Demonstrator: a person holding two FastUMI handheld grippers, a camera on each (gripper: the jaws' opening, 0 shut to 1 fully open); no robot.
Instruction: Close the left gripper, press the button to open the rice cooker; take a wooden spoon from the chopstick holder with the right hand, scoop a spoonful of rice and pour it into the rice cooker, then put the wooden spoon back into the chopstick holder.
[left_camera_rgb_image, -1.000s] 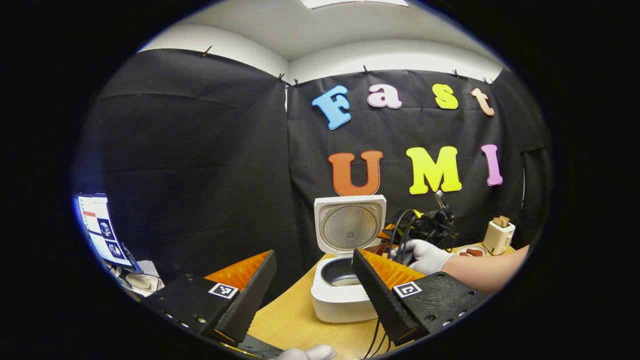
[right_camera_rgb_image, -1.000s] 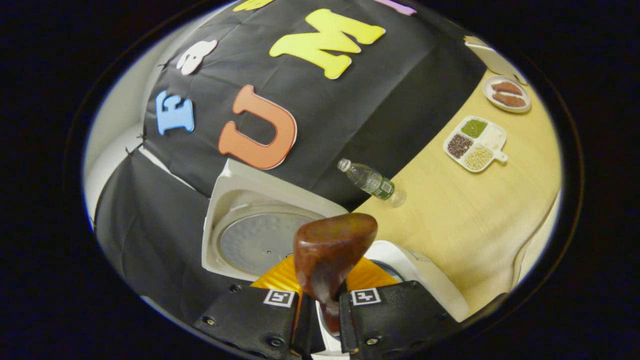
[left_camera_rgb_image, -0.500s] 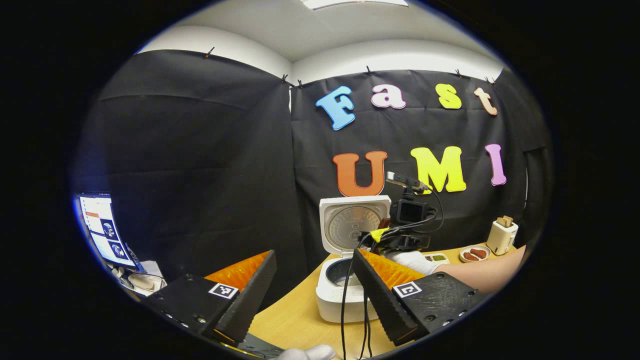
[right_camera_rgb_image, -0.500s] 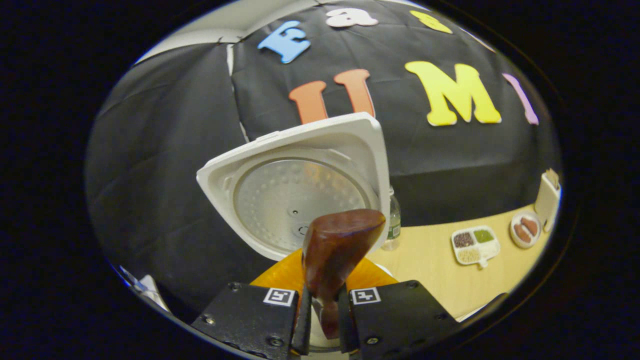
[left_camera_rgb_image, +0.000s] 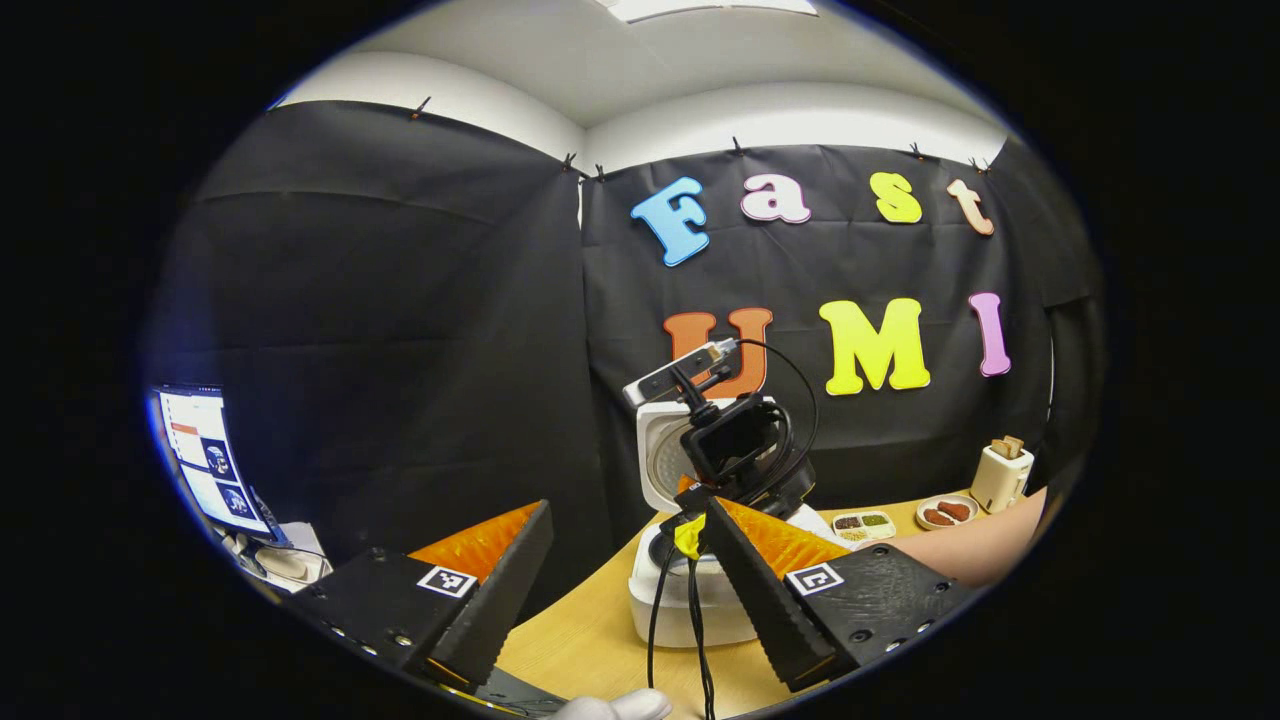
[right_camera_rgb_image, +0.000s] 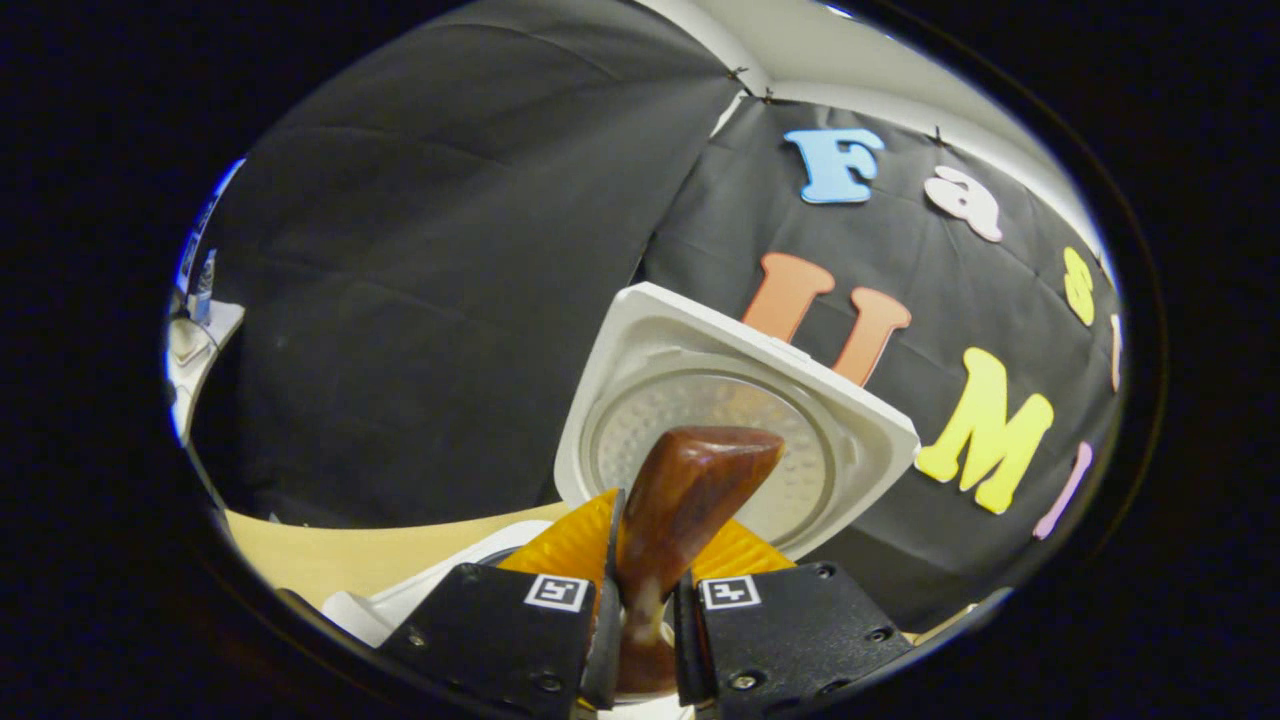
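In the left gripper view the left gripper (left_camera_rgb_image: 625, 570) has its two fingers wide apart and nothing is between them; beyond the gap, a little toward the right finger, the white rice cooker (left_camera_rgb_image: 670, 610) stands on the wooden table (left_camera_rgb_image: 590, 640) with its lid (left_camera_rgb_image: 655, 460) raised upright; in front of the lid the right gripper (left_camera_rgb_image: 740, 460) hangs over the open pot, seen from behind with its camera and black cables, and a bare forearm (left_camera_rgb_image: 970, 545) reaches in from the right side; past the right finger, farther back on the table, are a divided tray of grains (left_camera_rgb_image: 865, 523), a small plate (left_camera_rgb_image: 945, 513) with brown pieces and a pale toaster (left_camera_rgb_image: 1000, 475); far to the outside of the left finger a lit screen (left_camera_rgb_image: 205, 460) stands at the edge; a white gloved fingertip (left_camera_rgb_image: 615, 706) shows at the bottom, between the fingers. In the right gripper view the right gripper (right_camera_rgb_image: 640, 640) has its fingers close together, clamped on the handle of the wooden spoon (right_camera_rgb_image: 680, 510); the brown bowl of the spoon rises just ahead of the fingertips; directly behind it is the inside of the raised lid (right_camera_rgb_image: 730, 440); the white body of the cooker (right_camera_rgb_image: 400, 610) shows low, outside the left finger, with the table (right_camera_rgb_image: 370, 550) behind it.
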